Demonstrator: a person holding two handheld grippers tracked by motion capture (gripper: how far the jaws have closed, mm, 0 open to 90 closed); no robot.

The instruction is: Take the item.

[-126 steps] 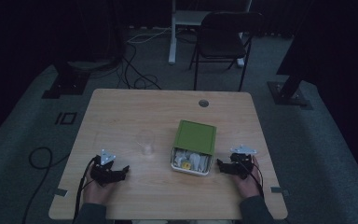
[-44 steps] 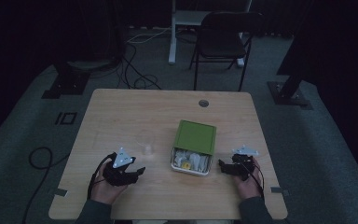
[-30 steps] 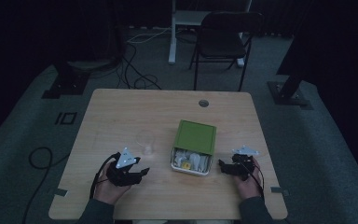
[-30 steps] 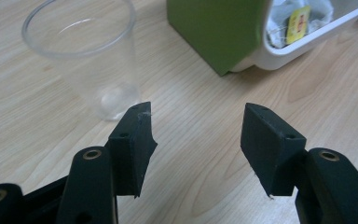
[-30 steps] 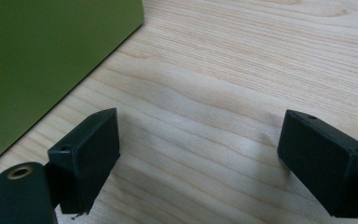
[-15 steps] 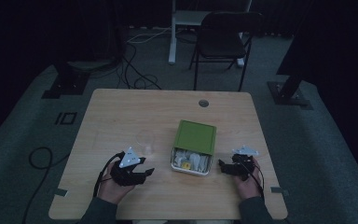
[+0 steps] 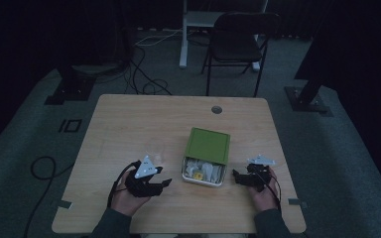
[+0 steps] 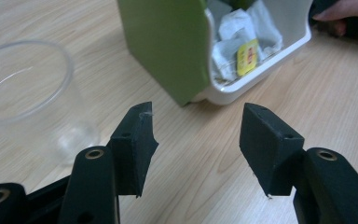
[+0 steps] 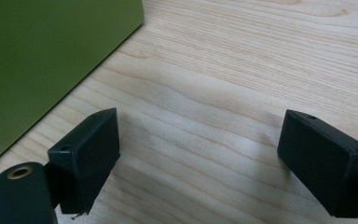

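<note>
Since the earliest high view, the left gripper (image 7: 164, 182) has travelled across the pale wooden desk (image 7: 129, 124) toward the middle, from near the left edge to a spot just short of the white plastic box with a green sliding lid (image 7: 206, 156); the right gripper (image 7: 237, 176) has kept its place by the box's other side.

Seen from above, the box lies between the two grippers, its lid pushed back so that the near end is open. In the left gripper view, that open end shows white paper sachets (image 8: 249, 28) and one small yellow packet (image 8: 247, 57) among them. A clear plastic cup (image 8: 25, 88) stands upright on the desk just beside the left gripper, on its outer side, and well clear of the box.

The left gripper's jaws stand apart with bare desk between them, pointing at the box's open corner without touching it. The right gripper's jaws are spread wide in its own view, nothing between them but wood grain, with the green lid (image 9: 51, 60) close by at one side and not touched.
</note>
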